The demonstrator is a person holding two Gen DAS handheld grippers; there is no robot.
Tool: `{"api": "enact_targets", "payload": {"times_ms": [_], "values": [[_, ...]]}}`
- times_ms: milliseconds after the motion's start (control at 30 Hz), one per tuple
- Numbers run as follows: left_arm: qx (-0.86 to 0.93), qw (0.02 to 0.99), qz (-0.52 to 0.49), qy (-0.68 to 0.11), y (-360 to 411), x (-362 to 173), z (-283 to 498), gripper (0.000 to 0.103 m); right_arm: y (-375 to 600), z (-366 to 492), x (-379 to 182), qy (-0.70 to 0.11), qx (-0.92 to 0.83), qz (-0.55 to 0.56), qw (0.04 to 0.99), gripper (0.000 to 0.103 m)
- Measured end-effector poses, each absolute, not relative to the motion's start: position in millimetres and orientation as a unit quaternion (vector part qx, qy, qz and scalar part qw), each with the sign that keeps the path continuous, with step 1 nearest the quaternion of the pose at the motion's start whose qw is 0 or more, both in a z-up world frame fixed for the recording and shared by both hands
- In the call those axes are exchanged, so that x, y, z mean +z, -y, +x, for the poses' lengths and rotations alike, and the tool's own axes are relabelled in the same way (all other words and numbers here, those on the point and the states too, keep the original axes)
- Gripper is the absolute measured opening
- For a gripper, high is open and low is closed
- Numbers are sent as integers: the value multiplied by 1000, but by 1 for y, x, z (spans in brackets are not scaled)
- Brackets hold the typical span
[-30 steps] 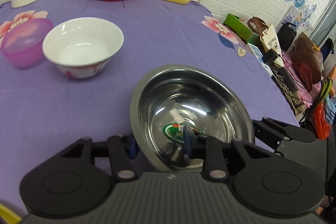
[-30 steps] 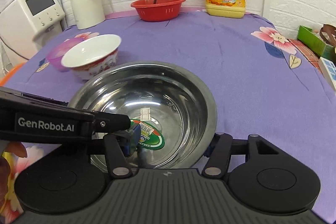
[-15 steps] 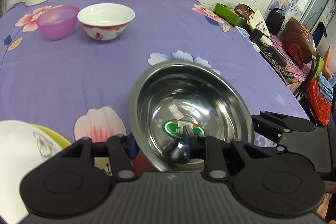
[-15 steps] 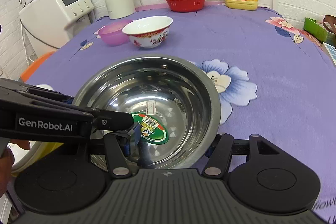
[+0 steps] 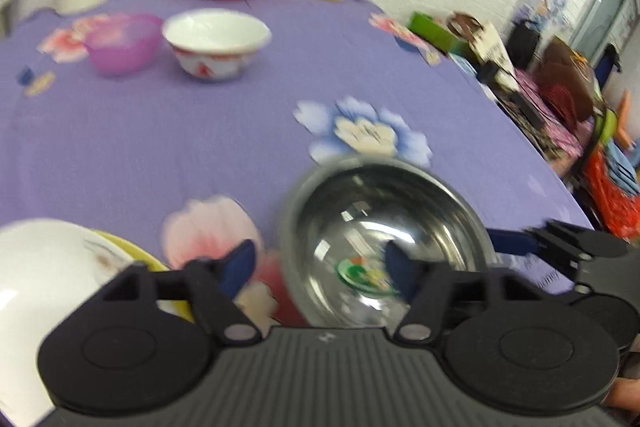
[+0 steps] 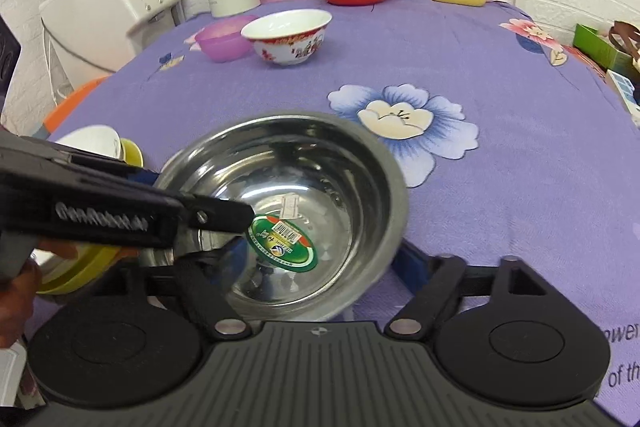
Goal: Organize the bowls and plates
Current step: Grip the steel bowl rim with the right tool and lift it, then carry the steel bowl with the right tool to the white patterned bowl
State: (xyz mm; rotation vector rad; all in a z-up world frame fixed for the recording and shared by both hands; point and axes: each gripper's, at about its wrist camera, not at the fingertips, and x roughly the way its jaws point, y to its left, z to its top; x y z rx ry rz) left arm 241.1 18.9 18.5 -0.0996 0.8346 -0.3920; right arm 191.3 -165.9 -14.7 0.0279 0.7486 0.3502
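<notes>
I had the steel bowl (image 6: 288, 211) down on the worktop (image 6: 500, 67), both hand-held grippers apart, left (image 5: 320, 263) and right (image 6: 320, 259), around its rim. White bowl (image 6: 286, 35) and purple bowl (image 6: 220, 41) at 11 o'clock were unstacked; most sorting remained, I judged.

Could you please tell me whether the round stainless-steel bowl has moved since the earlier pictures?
Yes. The round stainless-steel bowl has moved away from the white-and-red ceramic bowl, to beside the blue flower print.
</notes>
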Motion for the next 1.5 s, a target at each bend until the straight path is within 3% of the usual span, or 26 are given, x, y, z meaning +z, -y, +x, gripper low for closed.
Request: {"api": "enact_targets", "payload": {"times_ms": [333,533,600,667,767,1000,1067,1233,1400,1433,1467,1500], "values": [[-115,930,-94,-336,-80,83,288,80,191,245,34,-331,160,39,929,103],[-111,914,-167,-352,-95,81,347,80,183,307,82,-255,212,50,942,103],[-108,899,-205,-373,-99,63,366,80,174,335,75,-261,227,24,938,103],[-98,880,-242,-396,-103,42,387,80,161,372,54,-325,201,-1,924,103],[-74,863,-291,-405,-103,25,413,80,152,412,30,-357,215,20,909,103],[-26,863,-274,-423,-93,10,462,80,114,462,7,-368,227,-64,899,103],[-26,856,-284,-430,-93,1,470,78,107,471,2,-372,231,-79,896,103],[-37,858,-276,-431,-86,-4,479,59,91,486,-13,-386,249,-94,883,103],[-41,866,-267,-421,-86,-2,480,46,87,489,-16,-382,270,-78,880,103],[-43,868,-265,-419,-85,-1,480,45,86,489,-16,-382,275,-72,879,100],[-42,869,-261,-418,-84,-1,480,45,85,488,-16,-383,280,-67,878,89],[-43,869,-259,-418,-83,-1,479,44,83,486,-15,-383,284,-65,876,84]]}}
